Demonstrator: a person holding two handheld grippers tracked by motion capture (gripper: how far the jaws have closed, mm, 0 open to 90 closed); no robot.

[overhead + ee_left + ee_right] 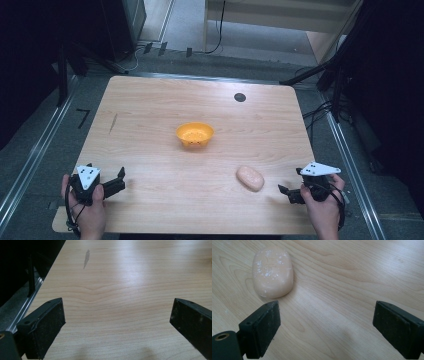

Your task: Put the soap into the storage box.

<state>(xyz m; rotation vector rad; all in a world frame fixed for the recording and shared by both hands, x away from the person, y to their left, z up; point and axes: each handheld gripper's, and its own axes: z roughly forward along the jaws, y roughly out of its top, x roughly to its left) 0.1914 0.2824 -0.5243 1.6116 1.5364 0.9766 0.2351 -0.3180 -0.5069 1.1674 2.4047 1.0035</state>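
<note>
Left gripper [117, 322]: far ends of both jaws cut off by the bottom and right edges of the left gripper view; a yellow sliver at that view's right edge, too little to identify. Right gripper [325, 327]: jaw bases likewise cropped at the bottom. Orange bowl [195, 134]: contents too small to tell in the high view.

Orange bowl [194, 134]; pale peach, seemingly white-flecked bread roll [272, 271]; light-wood table [150, 105].

Light wooden table [150, 105], round dark grommet [240, 97] near far edge, grey streak [113, 123] at left, metal floor rails [35, 155]
</note>
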